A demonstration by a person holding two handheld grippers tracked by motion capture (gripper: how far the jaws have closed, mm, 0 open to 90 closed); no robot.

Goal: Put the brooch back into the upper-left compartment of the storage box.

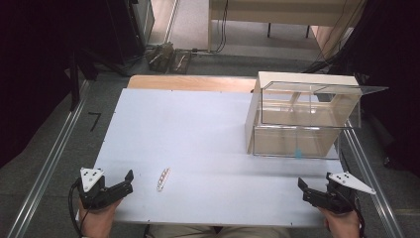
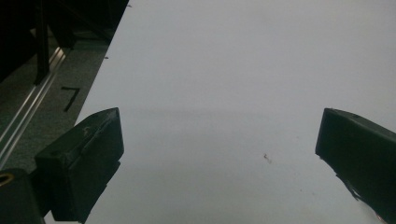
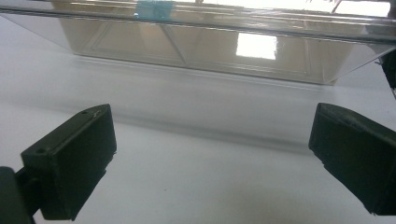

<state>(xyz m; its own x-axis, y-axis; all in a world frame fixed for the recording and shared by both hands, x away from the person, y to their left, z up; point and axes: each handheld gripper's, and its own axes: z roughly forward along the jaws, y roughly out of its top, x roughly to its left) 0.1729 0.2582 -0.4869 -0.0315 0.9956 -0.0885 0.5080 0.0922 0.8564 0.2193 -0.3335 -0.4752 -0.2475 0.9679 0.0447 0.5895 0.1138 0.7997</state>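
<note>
Lower left: left gripper (image 1: 128, 181), jaws wide, empty, beside small pale bracelet (image 1: 163, 179) on white table (image 1: 198, 129). Lower right: right gripper (image 1: 303, 187), wide, empty, facing clear box (image 1: 307, 121), poised to start.

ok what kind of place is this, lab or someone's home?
Most likely a lab or test room: a white work board set between aluminium rails, cables on the grey floor, and a clear display box staged as a prop.
</note>
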